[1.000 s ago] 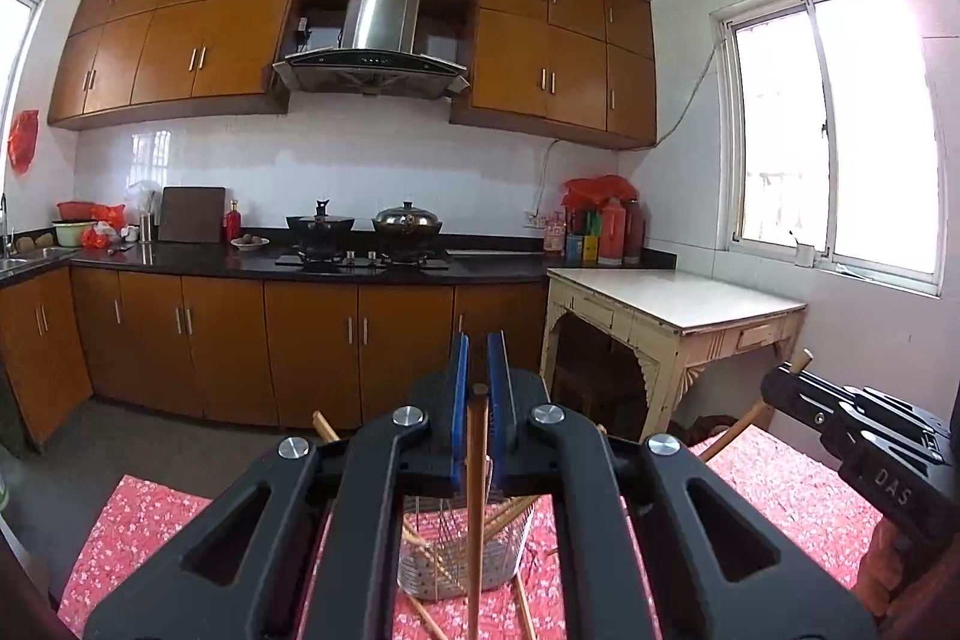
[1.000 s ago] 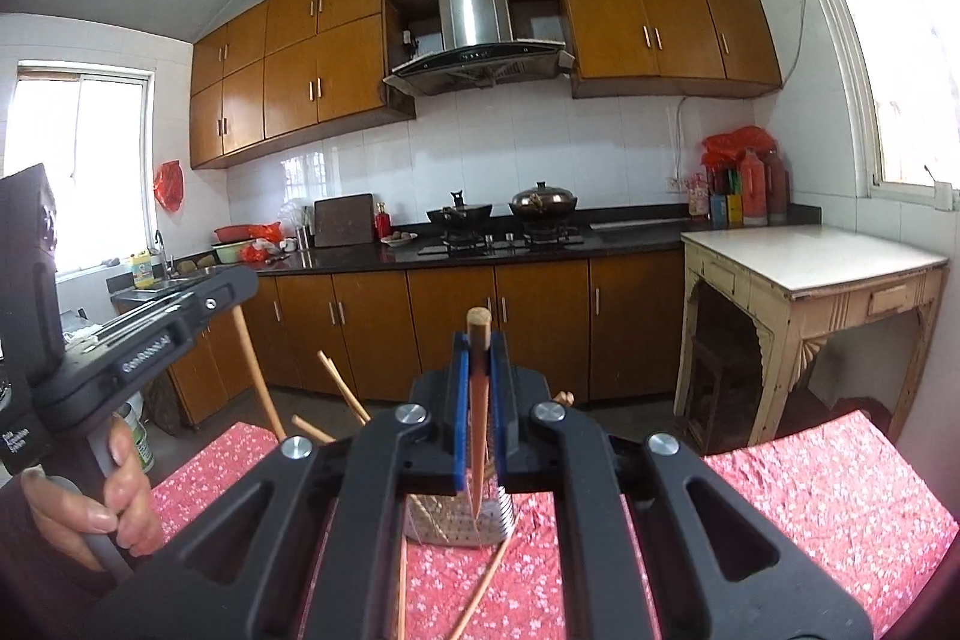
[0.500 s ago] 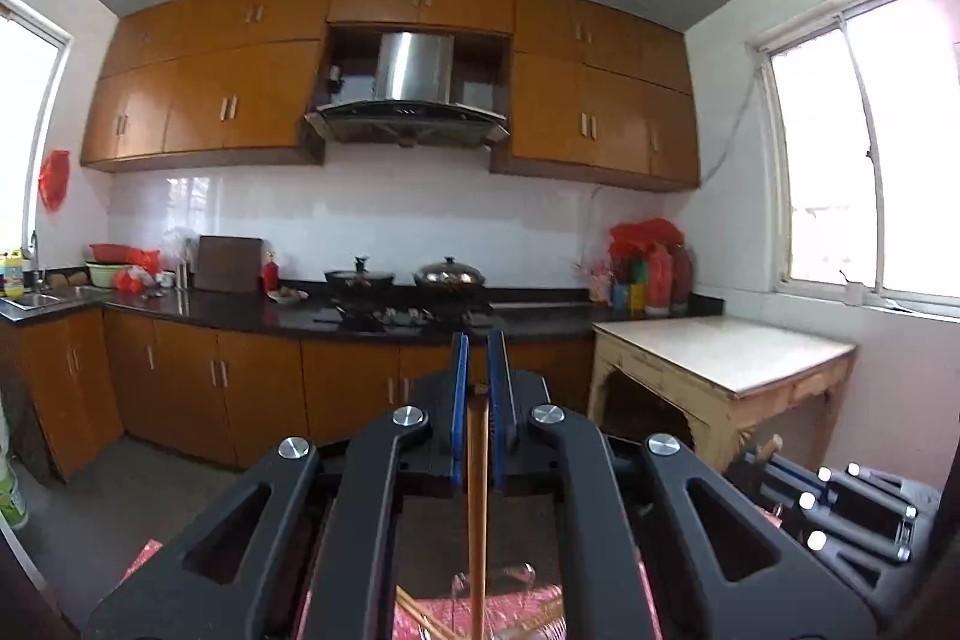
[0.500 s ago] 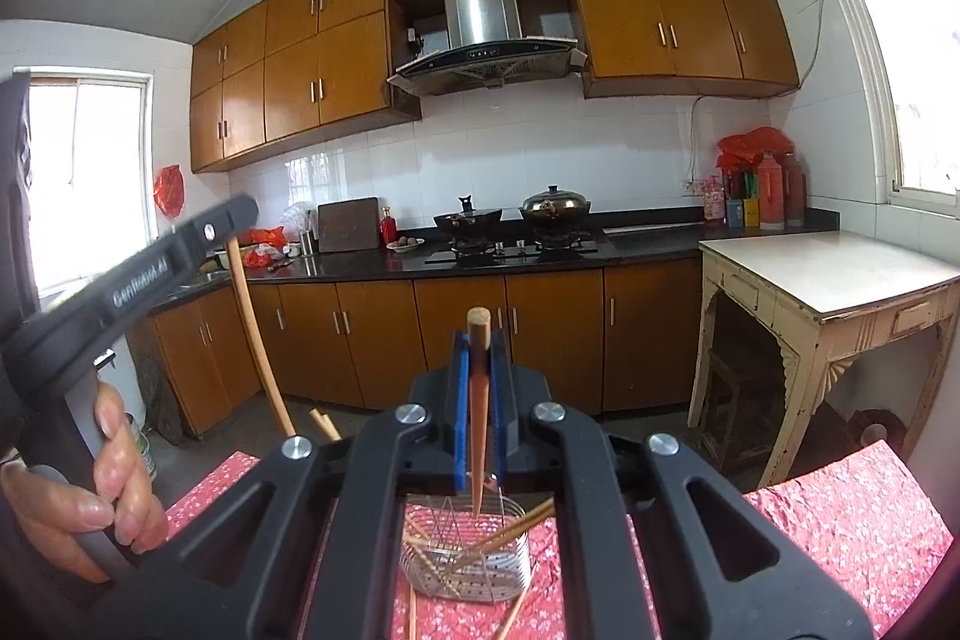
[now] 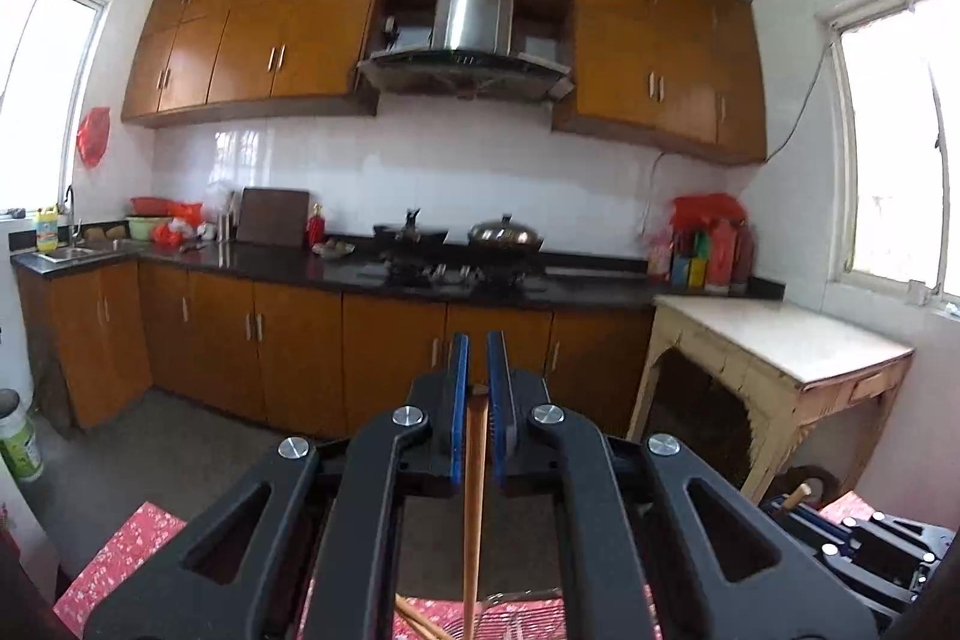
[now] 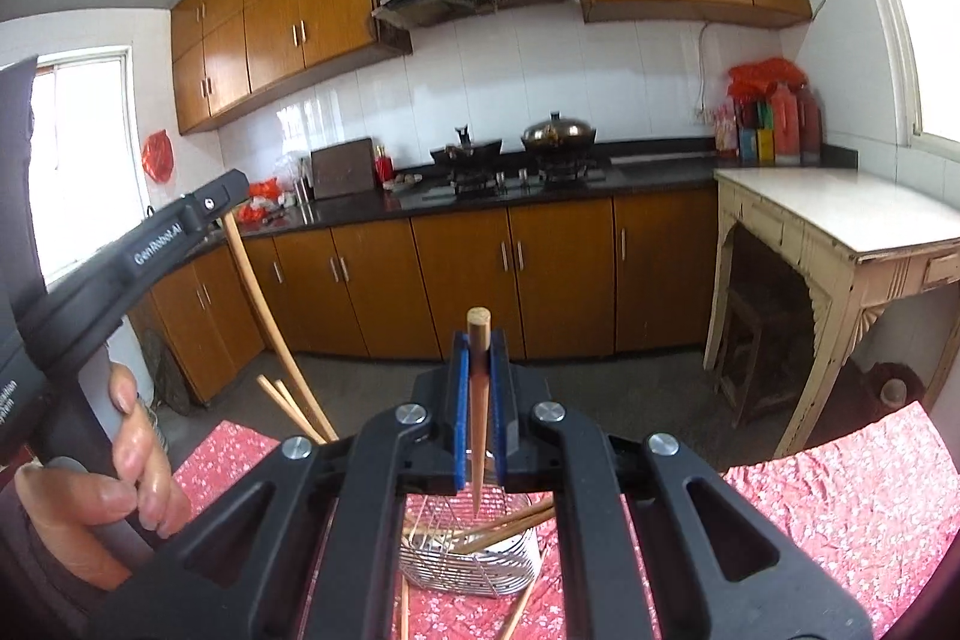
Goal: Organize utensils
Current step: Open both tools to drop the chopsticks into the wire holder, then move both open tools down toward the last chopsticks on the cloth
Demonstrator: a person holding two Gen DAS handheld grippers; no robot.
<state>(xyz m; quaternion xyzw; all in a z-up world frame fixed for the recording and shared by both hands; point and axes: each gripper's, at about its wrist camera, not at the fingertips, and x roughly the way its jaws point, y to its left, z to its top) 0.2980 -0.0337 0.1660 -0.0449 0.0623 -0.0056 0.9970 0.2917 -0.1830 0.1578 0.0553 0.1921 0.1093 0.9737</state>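
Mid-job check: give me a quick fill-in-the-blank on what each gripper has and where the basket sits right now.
1. The right gripper is shut on one wooden ____.
2. The wire basket stands on a table covered by a ____ floral cloth.
3. In the right wrist view, the chopstick in the right gripper points its thin tip ____ toward the basket.
4. The left gripper holds ____ chopstick.

Missing words: chopstick; red; down; one
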